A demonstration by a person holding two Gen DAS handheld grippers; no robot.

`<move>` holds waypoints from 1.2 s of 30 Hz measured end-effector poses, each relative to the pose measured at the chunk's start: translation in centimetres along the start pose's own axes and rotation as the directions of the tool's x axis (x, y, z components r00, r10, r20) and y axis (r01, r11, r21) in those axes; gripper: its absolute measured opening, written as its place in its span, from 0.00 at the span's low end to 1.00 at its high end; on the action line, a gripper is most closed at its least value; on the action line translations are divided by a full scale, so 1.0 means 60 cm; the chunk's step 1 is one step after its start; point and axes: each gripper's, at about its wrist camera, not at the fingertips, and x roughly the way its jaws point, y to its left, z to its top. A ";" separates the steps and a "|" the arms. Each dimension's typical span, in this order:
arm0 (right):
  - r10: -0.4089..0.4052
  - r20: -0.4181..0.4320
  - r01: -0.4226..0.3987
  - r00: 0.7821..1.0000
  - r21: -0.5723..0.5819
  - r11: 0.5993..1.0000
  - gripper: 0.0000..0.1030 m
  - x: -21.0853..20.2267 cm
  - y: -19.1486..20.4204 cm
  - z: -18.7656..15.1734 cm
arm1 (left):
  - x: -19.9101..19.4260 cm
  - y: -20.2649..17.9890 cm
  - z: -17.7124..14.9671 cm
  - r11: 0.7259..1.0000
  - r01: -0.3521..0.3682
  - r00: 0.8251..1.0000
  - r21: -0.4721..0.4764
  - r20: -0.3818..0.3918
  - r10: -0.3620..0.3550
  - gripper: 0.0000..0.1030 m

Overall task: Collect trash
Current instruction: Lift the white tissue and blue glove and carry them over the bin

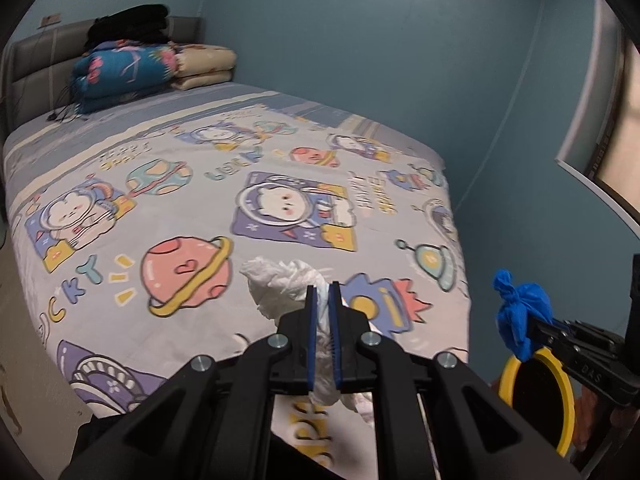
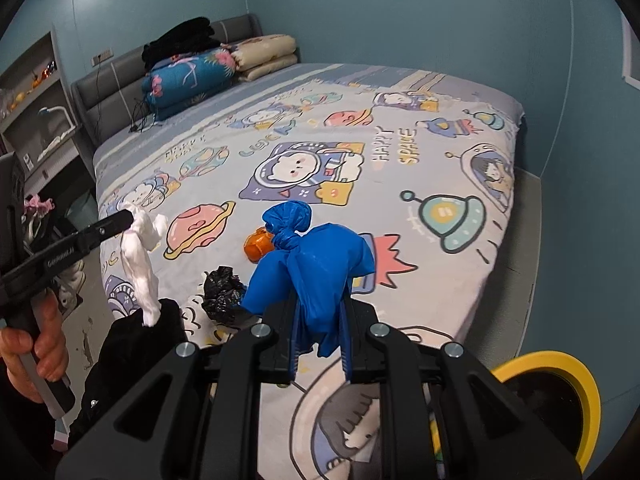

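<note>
Above the near edge of the cartoon-print bedsheet (image 2: pixel 400 152), the left gripper (image 1: pixel 324 292) pinches a crumpled white tissue wad (image 1: pixel 280 280) — the right gripper (image 2: pixel 320 312) clamps a knotted blue plastic bag (image 2: pixel 316 256). A crumpled black bag (image 2: pixel 222 294) and a small orange object (image 2: pixel 256 246) lie on the sheet near that edge — its middle is open.

A bed (image 2: pixel 420 240) in a cartoon space-print sheet is filling a blue-walled (image 1: pixel 360 40) room. Folded quilts, one blue (image 2: pixel 188 80) and one cream (image 2: pixel 268 54), are lying against the grey headboard (image 2: pixel 116 76), with black clothing (image 2: pixel 180 40) sitting on top. Shelves (image 2: pixel 36 92) are standing to the left of the bed.
</note>
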 end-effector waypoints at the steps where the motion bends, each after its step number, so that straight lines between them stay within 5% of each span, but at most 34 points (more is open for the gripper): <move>1: -0.003 0.005 0.003 1.000 0.007 1.000 0.14 -0.006 -0.005 -0.002 | -0.002 -0.011 -0.002 1.000 0.013 1.000 0.010 -0.002 -0.013 0.05; 15: -0.093 0.058 0.086 0.994 0.113 0.990 0.14 -0.098 -0.094 -0.042 | -0.021 -0.148 -0.029 0.980 0.153 0.988 0.129 -0.038 -0.150 0.05; 36: -0.247 0.045 0.221 0.968 0.308 0.925 0.14 -0.176 -0.223 -0.124 | -0.036 -0.331 -0.068 0.902 0.299 0.954 0.312 -0.076 -0.290 0.05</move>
